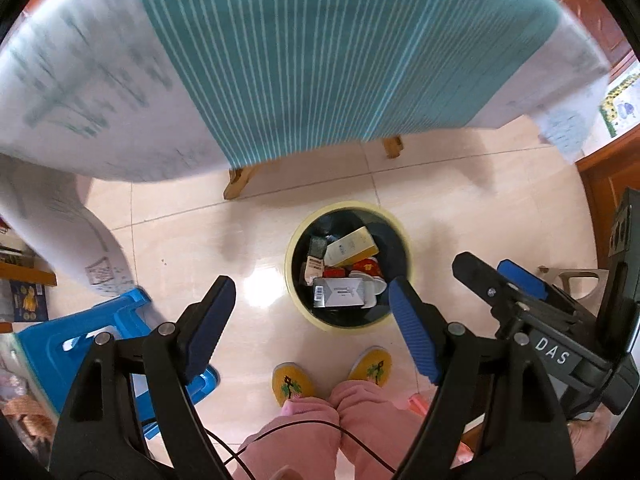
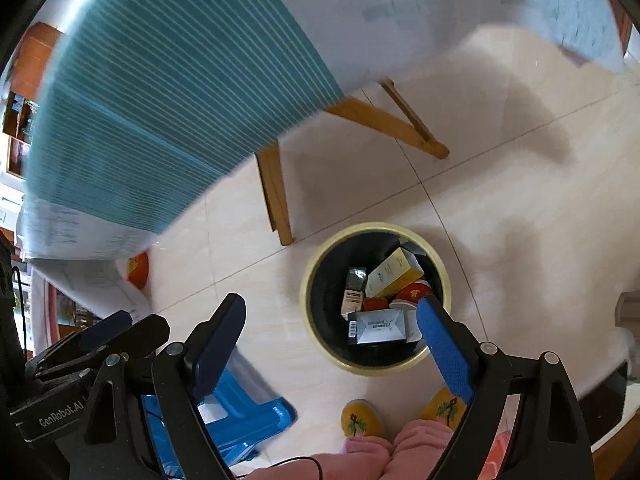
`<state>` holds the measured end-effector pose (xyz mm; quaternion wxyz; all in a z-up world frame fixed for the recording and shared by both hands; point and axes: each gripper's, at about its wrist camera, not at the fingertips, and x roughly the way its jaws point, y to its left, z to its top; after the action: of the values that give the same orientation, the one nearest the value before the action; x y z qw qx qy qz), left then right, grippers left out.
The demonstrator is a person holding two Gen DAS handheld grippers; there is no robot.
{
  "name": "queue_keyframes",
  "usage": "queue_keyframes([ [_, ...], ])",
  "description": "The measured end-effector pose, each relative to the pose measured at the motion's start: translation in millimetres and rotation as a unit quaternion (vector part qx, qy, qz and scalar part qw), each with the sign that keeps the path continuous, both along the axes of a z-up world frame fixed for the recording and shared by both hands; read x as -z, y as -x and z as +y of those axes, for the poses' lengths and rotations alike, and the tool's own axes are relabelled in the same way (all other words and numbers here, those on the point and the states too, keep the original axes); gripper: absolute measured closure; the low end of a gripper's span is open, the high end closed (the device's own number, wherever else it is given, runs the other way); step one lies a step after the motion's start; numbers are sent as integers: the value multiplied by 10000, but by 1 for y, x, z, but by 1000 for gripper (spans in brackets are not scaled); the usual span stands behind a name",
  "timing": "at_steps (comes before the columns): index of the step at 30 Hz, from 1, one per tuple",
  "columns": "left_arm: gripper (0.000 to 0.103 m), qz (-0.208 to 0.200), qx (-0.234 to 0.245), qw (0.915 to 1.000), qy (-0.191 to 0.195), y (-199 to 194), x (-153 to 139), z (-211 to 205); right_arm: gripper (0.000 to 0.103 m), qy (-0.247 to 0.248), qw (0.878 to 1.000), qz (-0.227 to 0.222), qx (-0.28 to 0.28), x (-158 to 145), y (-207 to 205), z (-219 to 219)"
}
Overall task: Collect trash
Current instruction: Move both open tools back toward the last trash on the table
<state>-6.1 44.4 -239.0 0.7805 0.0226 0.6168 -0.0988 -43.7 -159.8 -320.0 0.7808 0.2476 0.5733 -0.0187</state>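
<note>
A round trash bin (image 1: 298,240) with a pale yellow rim and black liner stands on the tiled floor; it also shows in the right wrist view (image 2: 310,280). Inside lie several boxes: a yellow-white box (image 1: 352,246) (image 2: 394,272), a grey-white box (image 1: 340,292) (image 2: 376,326), a small dark carton (image 2: 354,292) and red packaging (image 1: 366,267). My left gripper (image 1: 310,320) is open and empty, held above the floor just in front of the bin. My right gripper (image 2: 332,344) is open and empty, over the bin's near side; it also shows in the left wrist view (image 1: 500,272).
A table with a teal striped cloth (image 1: 320,48) (image 2: 160,100) and wooden legs (image 2: 276,196) stands behind the bin. A blue plastic stool (image 1: 80,344) (image 2: 240,412) is at the left. The person's yellow slippers (image 1: 290,384) and pink trousers (image 1: 320,432) are below.
</note>
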Motion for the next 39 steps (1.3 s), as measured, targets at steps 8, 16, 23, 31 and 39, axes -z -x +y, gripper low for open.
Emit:
queue_keyframes([
  [8, 22, -290, 316, 9987, 287, 11, -117, 4, 14, 107, 9997, -219, 6, -120, 14, 9],
  [16, 20, -939, 736, 9919, 438, 22, -228, 13, 14, 284, 9971, -705, 62, -241, 32, 25],
  [23, 20, -1392, 774, 9864, 412, 22, -281, 29, 14, 491, 9933, -1045, 62, -320, 42, 44],
  [31, 20, -1864, 375, 9807, 459, 2, -329, 58, 14, 868, 9851, -1487, -15, -382, 28, 57],
  [39, 20, -1939, 187, 9800, 396, -37, -329, 67, 14, 1042, 9791, -1743, -140, -409, -6, 67],
])
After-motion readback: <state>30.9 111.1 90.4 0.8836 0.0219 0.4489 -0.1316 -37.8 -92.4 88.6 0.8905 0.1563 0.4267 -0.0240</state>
